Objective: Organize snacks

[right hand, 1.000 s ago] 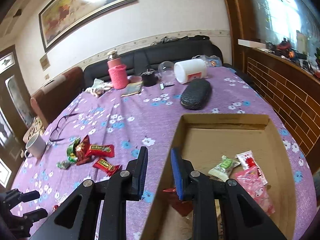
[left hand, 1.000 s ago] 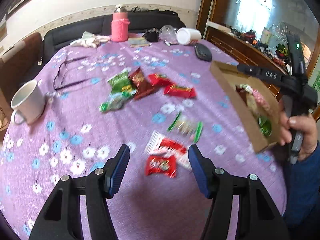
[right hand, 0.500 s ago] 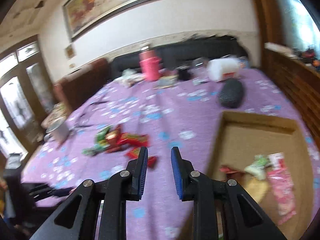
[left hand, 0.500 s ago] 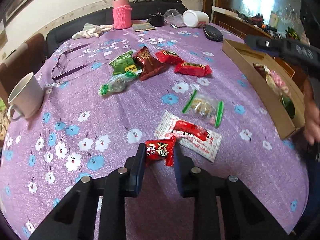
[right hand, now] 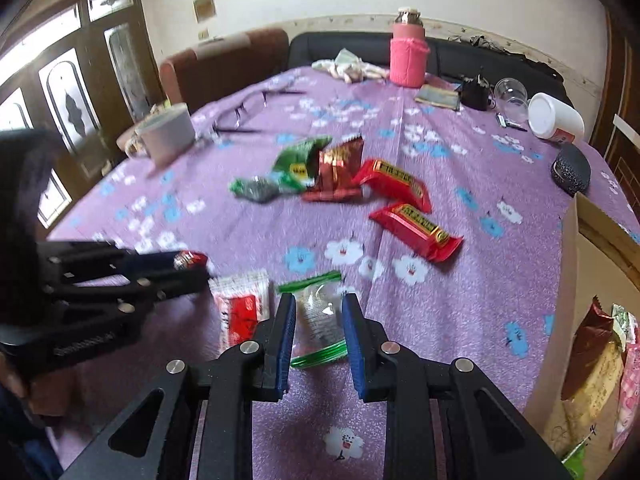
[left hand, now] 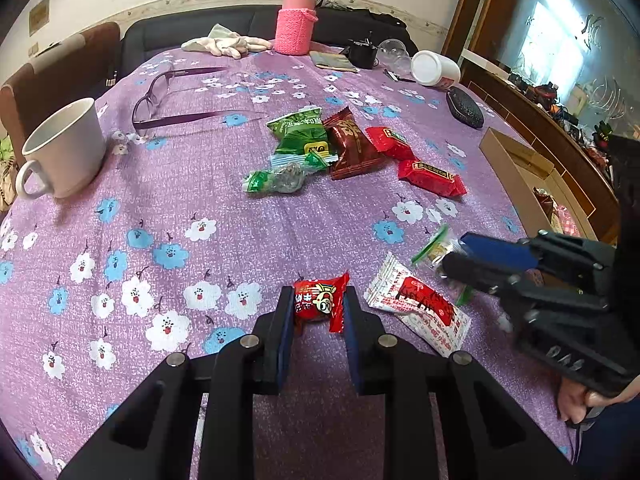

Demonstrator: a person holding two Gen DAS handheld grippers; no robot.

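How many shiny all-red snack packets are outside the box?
3: one small red packet pinched in the left gripper, two long red packets side by side mid-table. The brown cardboard box may hide others.

Purple floral tablecloth (left hand: pixel 248 240): snack packets (left hand: pixel 352 148), mug (left hand: pixel 64 148), glasses (left hand: pixel 176 100), cardboard box (left hand: pixel 512 172).

- Brown cardboard box (right hand: pixel 576 280): cut off by the right edge in both views.
- Heap of green and red snack packets (right hand: pixel 320 172): motion-blurred in the right wrist view; print unreadable.
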